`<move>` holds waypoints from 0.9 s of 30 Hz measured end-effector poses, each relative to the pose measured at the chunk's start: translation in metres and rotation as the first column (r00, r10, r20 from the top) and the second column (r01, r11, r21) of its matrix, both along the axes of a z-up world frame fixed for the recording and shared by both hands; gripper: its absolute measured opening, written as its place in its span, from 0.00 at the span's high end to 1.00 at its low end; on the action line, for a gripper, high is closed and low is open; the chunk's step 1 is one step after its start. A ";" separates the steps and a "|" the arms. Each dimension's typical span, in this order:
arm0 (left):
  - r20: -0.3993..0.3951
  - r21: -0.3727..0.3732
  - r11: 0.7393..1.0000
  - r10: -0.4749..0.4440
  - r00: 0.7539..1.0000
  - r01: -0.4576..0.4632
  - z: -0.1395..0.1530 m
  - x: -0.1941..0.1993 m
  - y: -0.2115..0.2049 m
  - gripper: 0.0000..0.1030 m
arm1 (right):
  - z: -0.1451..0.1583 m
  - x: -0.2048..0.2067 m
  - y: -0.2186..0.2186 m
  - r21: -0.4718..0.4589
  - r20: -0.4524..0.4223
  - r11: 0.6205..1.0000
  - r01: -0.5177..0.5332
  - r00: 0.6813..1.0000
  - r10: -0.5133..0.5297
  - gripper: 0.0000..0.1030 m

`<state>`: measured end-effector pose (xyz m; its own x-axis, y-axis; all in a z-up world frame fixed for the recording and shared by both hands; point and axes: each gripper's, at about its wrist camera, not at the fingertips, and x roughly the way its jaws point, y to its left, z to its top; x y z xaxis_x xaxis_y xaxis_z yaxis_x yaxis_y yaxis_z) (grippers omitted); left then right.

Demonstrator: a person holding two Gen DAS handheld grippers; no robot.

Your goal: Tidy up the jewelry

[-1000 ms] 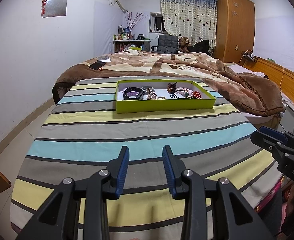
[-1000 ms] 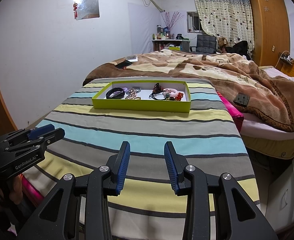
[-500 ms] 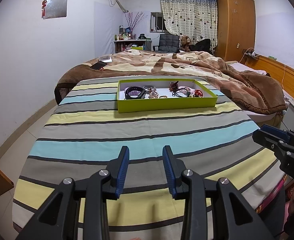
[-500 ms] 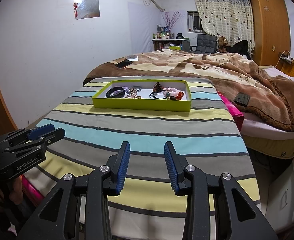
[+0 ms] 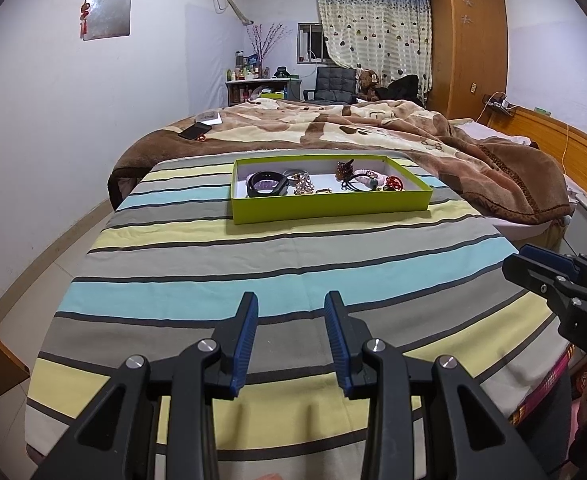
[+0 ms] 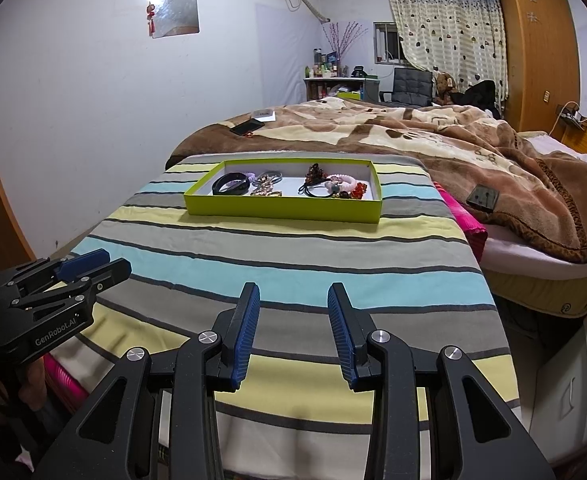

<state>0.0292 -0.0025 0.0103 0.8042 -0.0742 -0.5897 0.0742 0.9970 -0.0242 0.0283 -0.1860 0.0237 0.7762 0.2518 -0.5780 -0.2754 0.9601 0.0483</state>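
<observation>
Green tray [image 5: 329, 204] holds jewelry; left tool [image 5: 291, 312], right tool [image 6: 293, 300] agape, empty.

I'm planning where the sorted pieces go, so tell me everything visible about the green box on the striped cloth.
The green box is a shallow, lidless rectangular tray, seemingly cardboard, lime-green outside with a white interior. It lies flat on the striped cloth, long side facing the cameras, near the brown blanket. Inside lie a black bracelet at left, gold pieces centrally, and black hair ties, a pink bracelet and red beads at right. Neither gripper touches it.
</observation>
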 end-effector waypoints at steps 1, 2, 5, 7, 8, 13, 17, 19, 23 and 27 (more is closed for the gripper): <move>-0.001 -0.001 1.000 -0.001 1.000 0.001 0.000 0.000 0.000 0.65 | 0.000 0.000 0.001 -0.001 0.001 1.000 0.000 1.000 0.000 0.65; -0.001 0.001 1.000 0.000 1.000 0.000 0.000 0.000 -0.001 0.65 | 0.000 0.000 0.001 -0.002 0.001 1.000 0.001 1.000 -0.001 0.65; 0.002 0.008 1.000 0.006 1.000 -0.006 0.000 0.000 0.000 0.65 | 0.000 0.000 0.001 0.000 -0.001 1.000 0.001 1.000 -0.001 0.65; -0.001 0.004 1.000 0.011 1.000 -0.011 0.000 0.000 0.001 0.65 | -0.001 0.000 0.001 -0.001 -0.002 1.000 0.001 1.000 -0.001 0.65; -0.002 0.004 1.000 0.013 1.000 -0.013 0.000 0.000 0.001 0.65 | -0.001 -0.001 0.000 -0.001 -0.003 1.000 0.001 1.000 -0.001 0.65; 0.002 0.001 1.000 0.019 1.000 -0.019 0.000 0.000 0.002 0.65 | -0.001 -0.001 0.000 -0.001 -0.003 1.000 0.002 1.000 -0.002 0.65; 0.004 0.000 1.000 0.022 1.000 -0.022 0.000 -0.001 0.001 0.65 | -0.001 -0.001 0.000 -0.002 -0.004 1.000 0.002 1.000 -0.002 0.65; 0.004 -0.007 1.000 0.023 1.000 -0.023 0.000 -0.001 0.001 0.65 | -0.001 -0.001 0.001 -0.002 -0.003 1.000 0.002 1.000 -0.002 0.65; 0.006 -0.009 1.000 0.026 1.000 -0.026 0.001 0.000 0.002 0.65 | -0.001 -0.001 0.001 -0.002 -0.003 1.000 0.002 1.000 -0.002 0.65; 0.007 -0.018 1.000 0.022 1.000 -0.021 0.002 -0.001 0.002 0.65 | -0.001 0.000 0.001 -0.002 -0.004 1.000 0.002 1.000 -0.002 0.65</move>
